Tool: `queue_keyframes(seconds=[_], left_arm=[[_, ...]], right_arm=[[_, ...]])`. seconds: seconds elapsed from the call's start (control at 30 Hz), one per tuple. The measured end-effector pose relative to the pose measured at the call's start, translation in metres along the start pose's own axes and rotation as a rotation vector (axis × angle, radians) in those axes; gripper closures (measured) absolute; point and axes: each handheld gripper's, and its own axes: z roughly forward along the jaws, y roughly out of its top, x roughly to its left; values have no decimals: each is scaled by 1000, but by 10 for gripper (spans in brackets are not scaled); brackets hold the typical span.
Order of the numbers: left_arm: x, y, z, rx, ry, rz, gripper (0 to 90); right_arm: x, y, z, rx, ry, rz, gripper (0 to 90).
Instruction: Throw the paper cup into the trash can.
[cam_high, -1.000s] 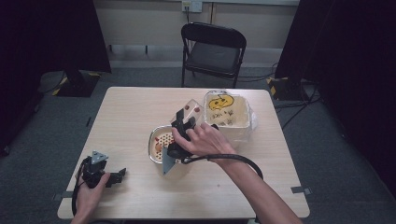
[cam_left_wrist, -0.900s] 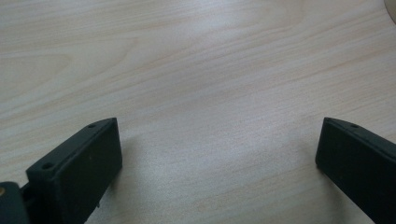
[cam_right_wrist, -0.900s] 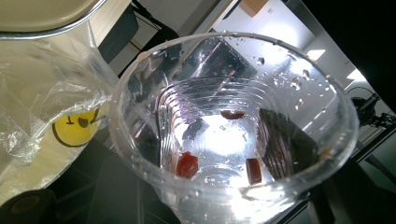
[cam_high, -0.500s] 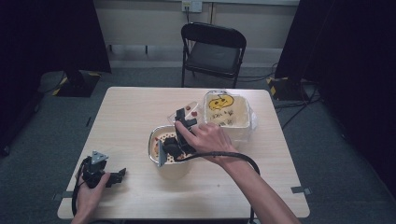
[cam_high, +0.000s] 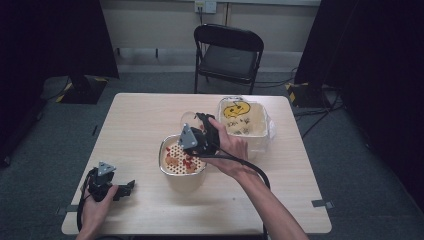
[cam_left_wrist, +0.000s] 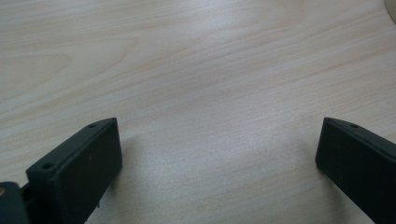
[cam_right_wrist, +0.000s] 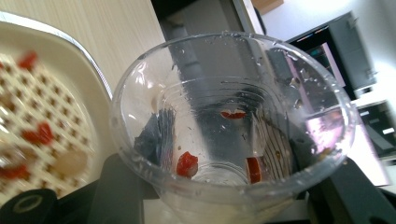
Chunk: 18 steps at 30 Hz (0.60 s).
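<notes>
My right gripper (cam_high: 199, 131) is shut on a clear plastic cup (cam_high: 188, 119), held tilted just above the far rim of a metal-rimmed strainer bowl (cam_high: 170, 170). In the right gripper view the wet cup (cam_right_wrist: 233, 121) has a few red bits (cam_right_wrist: 187, 164) stuck inside, with my right gripper (cam_right_wrist: 233, 203) clamped around its base. The strainer's perforated tray (cam_right_wrist: 32, 116) holds red and pale pieces. My left gripper (cam_high: 126, 187) rests on the table near the front left edge, and its jaws stand open over bare wood (cam_left_wrist: 219, 154).
A white bin with a yellow smiley face (cam_high: 260, 131) stands right behind the right hand. A black folding chair (cam_high: 227, 55) stands beyond the table's far edge. Bare wood table (cam_high: 135, 125) lies to the left of the bowl.
The right hand has lifted the cup up and away from the strainer, tipping it back from pouring. The left gripper has stayed put.
</notes>
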Motion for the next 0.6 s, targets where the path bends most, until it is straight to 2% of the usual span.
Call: queue_keyframes(seconds=[0.07, 0.2, 0.27, 0.37, 0.43, 0.6], left_arm=[[0, 0, 0, 0, 0, -1, 0], [0, 0, 0, 0, 0, 0, 0], [0, 0, 0, 0, 0, 0, 0], [0, 0, 0, 0, 0, 0, 0], [0, 0, 0, 0, 0, 0, 0], [0, 0, 0, 0, 0, 0, 0]], right_arm=[[-3, -4, 0, -39, 3, 85, 478], [-8, -13, -2, -113, 28, 303, 476], [-10, -16, -2, -145, 51, 383, 477], [-16, -21, 0, -195, 110, 512, 476], [-19, -22, 1, -229, 172, 584, 475], [-23, -26, 5, -289, 251, 704, 476]])
